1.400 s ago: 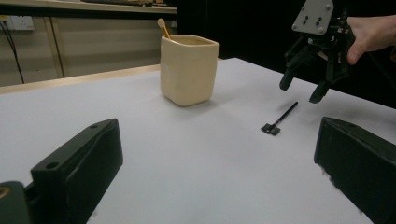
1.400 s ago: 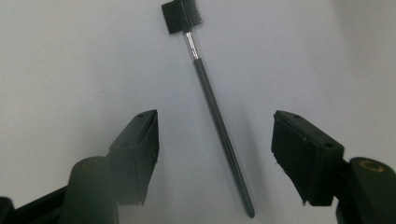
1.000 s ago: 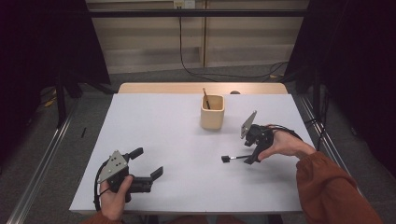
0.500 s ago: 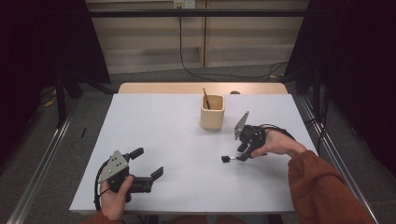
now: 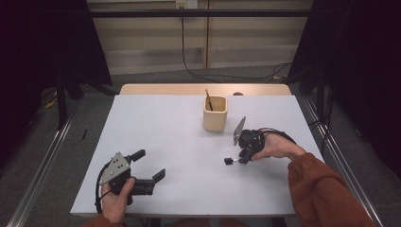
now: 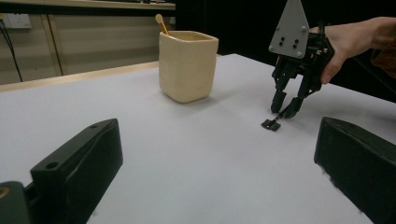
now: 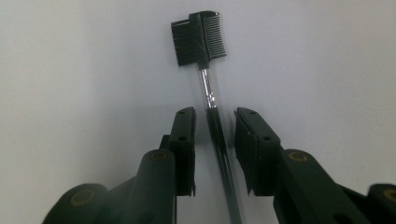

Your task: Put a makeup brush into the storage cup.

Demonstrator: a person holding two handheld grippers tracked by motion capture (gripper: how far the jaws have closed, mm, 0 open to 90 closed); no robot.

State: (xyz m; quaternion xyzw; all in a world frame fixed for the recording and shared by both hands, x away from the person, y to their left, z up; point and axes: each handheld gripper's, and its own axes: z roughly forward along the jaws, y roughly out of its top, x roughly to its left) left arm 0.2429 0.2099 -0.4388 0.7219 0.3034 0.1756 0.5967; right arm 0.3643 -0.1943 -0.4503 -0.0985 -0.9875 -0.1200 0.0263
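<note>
1. Right gripper (image 7: 214,123): jaws pointed down at the tabletop and just closing, one to each side of the dark handle of the brow brush (image 7: 208,100); a gap shows between each pad and the handle, so nothing is yet clamped. In the high view this gripper (image 5: 241,158) lies to the near right of the cup (image 5: 215,114).
2. Brow brush: flat on the sheet, its comb-and-bristle head (image 5: 229,161) pointing away from the right gripper, near and slightly right of the cup; the left gripper view shows it (image 6: 272,122) just below the right gripper (image 6: 286,106).
3. Left gripper (image 5: 150,165): jaws spread wide with nothing between them, resting well to the near left of the cup; its own view shows both jaws far apart.
4. Cup: cream, square-sided, upright on the far half of the sheet, with a wooden stick (image 5: 208,99) leaning inside.
5. Surface and room: a white sheet (image 5: 170,137) covers a table with a wooden far edge (image 5: 165,89); beyond the cup are pale wall panels and floor cables, dark curtains to both sides.
6. Change from earlier frames: the right hand (image 5: 274,146) has lowered the gripper over the brush handle and narrowed the jaws; left gripper and cup unmoved.
7. Obscured: the handle's rear end runs out of frame between the right jaws; the stick's lower part is hidden in the cup.
</note>
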